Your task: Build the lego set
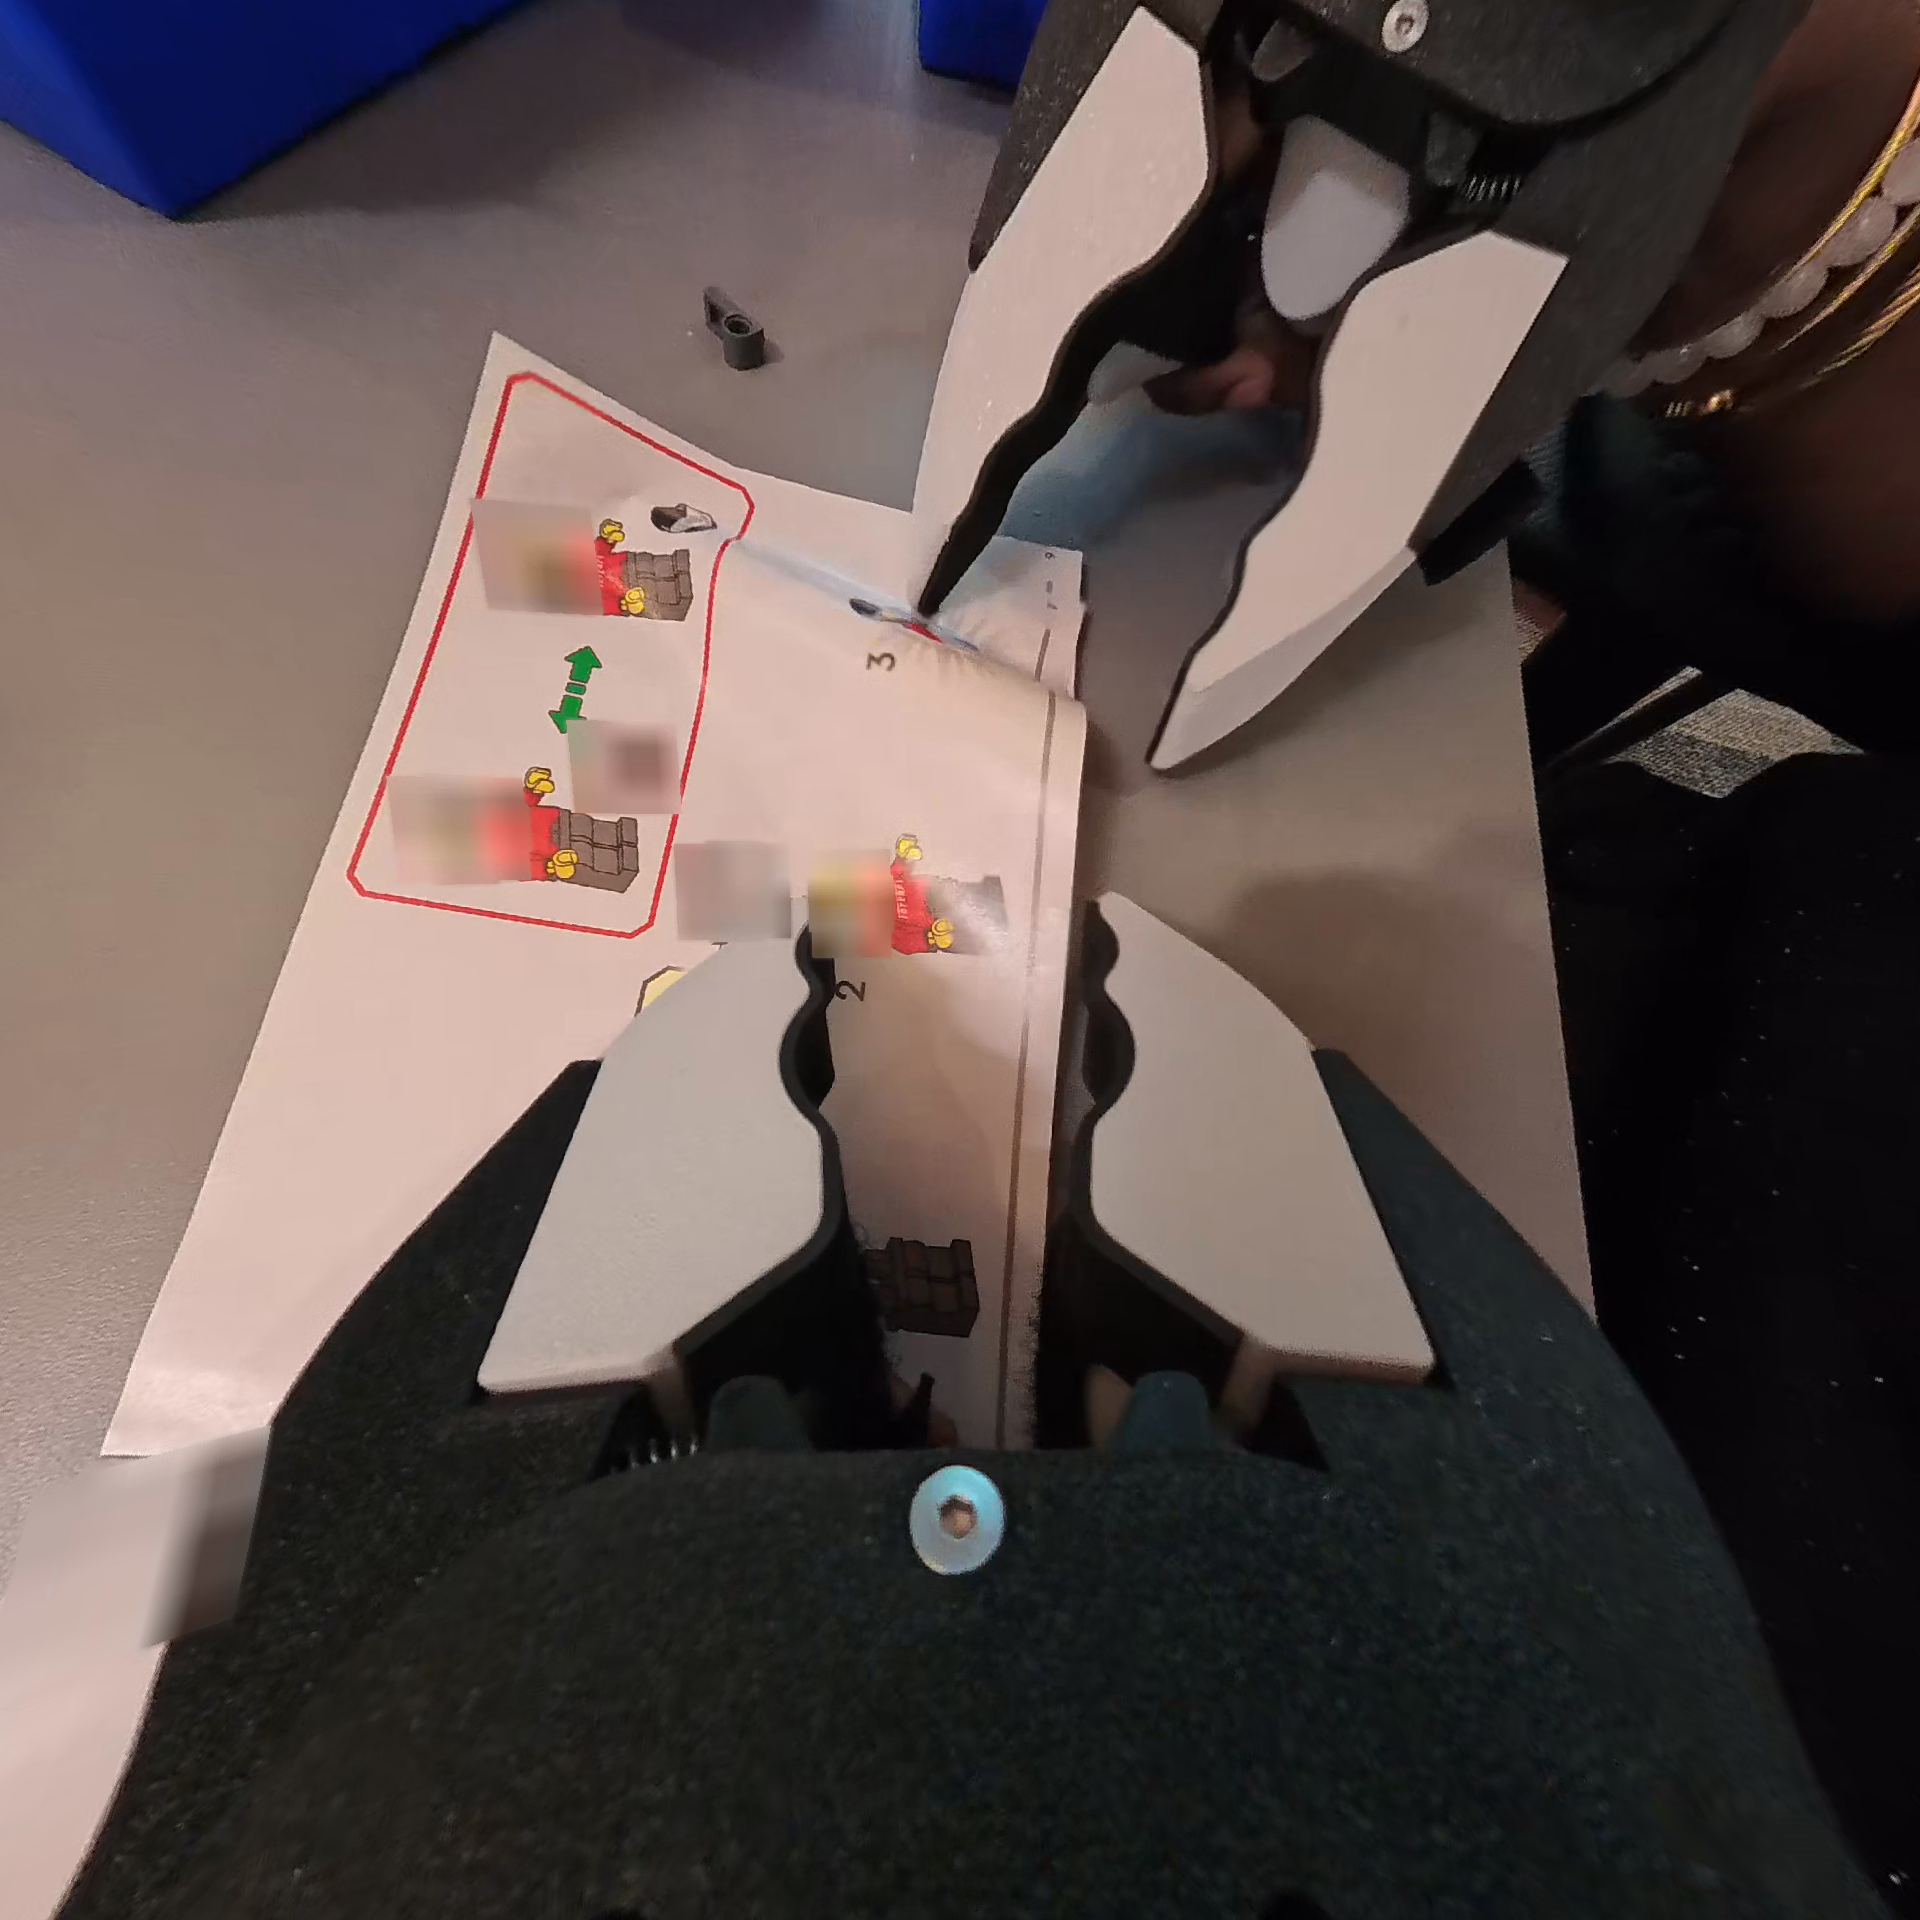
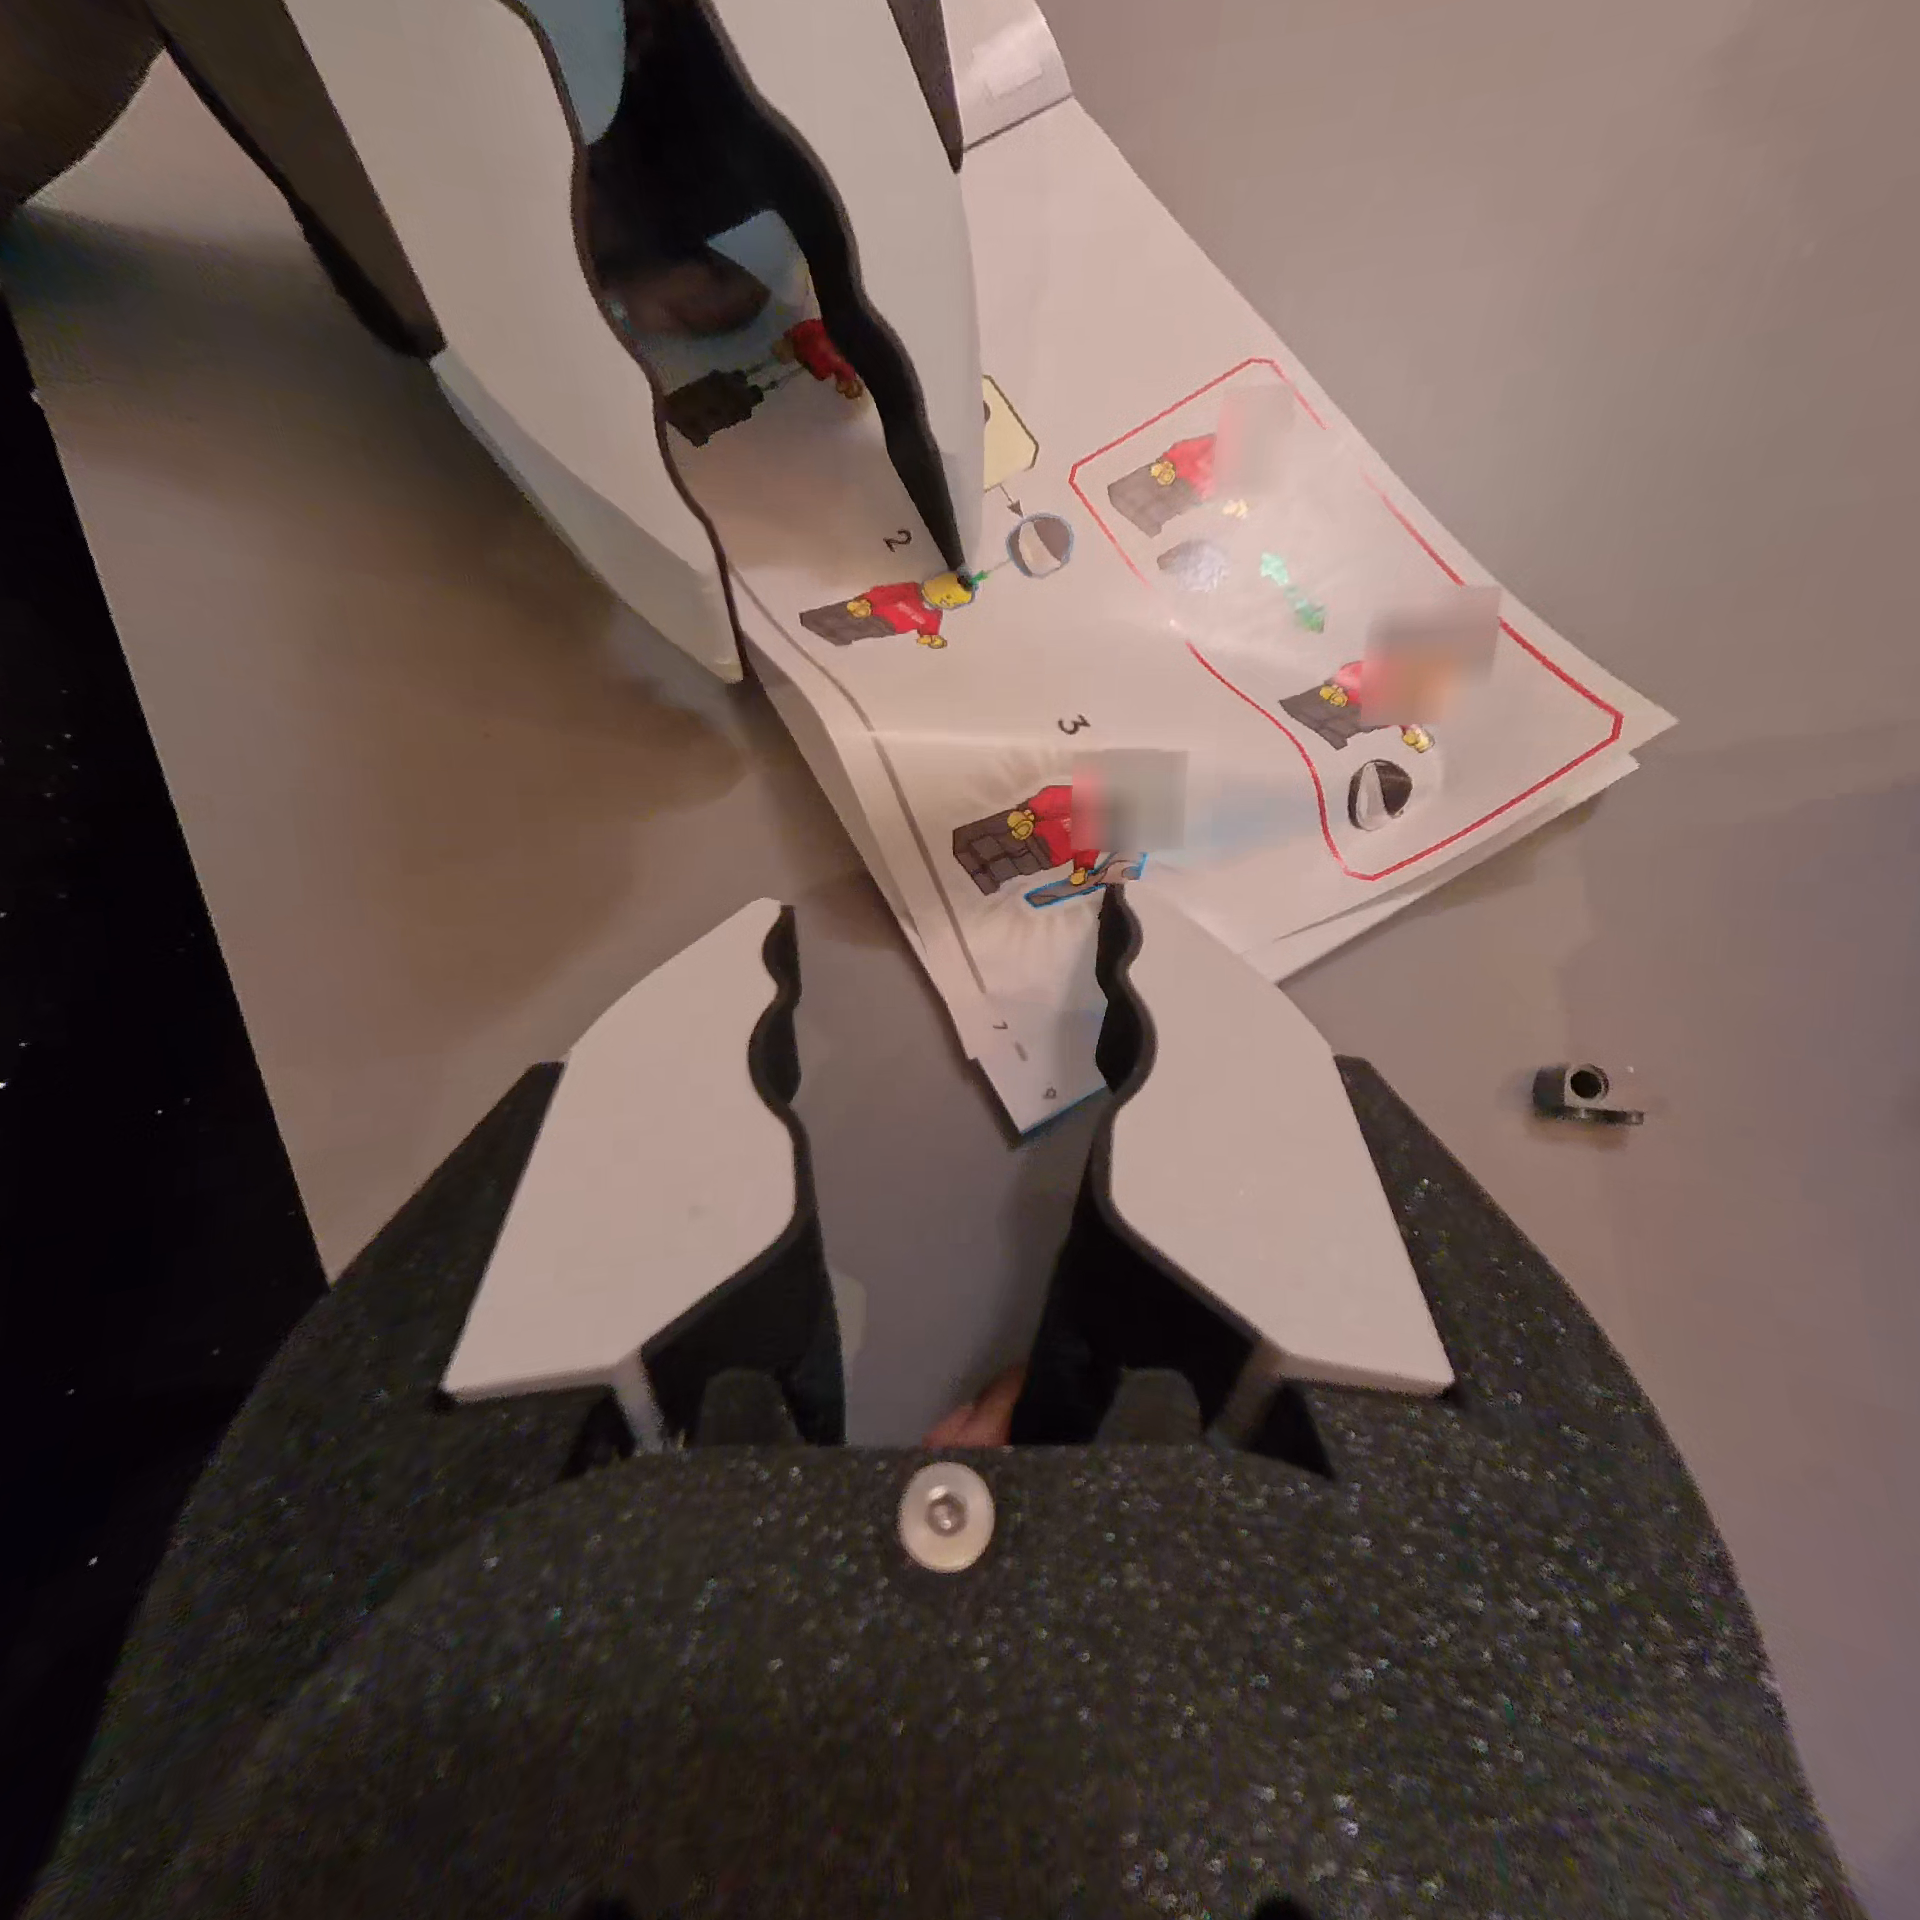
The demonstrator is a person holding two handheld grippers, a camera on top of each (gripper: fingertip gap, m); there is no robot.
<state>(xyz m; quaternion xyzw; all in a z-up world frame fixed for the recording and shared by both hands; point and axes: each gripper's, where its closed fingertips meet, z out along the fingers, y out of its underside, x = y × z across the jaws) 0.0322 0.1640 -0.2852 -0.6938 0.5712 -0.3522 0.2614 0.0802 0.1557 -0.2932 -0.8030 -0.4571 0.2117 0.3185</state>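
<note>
A white instruction booklet (image 1: 831, 748) with printed toy figures lies open on the grey table (image 1: 208, 520); its right-hand edge curls up. My left gripper (image 1: 948, 925) is open and straddles that curled edge: one fingertip (image 1: 805, 940) is on the page, the other stands beside the edge. My right gripper (image 2: 945, 904) is open over the booklet's (image 2: 1039, 665) near corner, with one fingertip (image 2: 1114, 904) on the page. Nothing is pinched. Each gripper also shows in the other's view, the right (image 1: 1044, 686) pointing down at the far corner and the left (image 2: 844, 618) at the page's middle.
A small dark grey part (image 1: 736, 330) lies on the table beyond the booklet; it also shows in the right wrist view (image 2: 1581, 1091). A blue bin (image 1: 208, 83) stands at the far left. The table's edge (image 1: 1548, 935) runs close on the right, with dark floor beyond. Some 6 centimetres of space lies between my two pairs of fingers.
</note>
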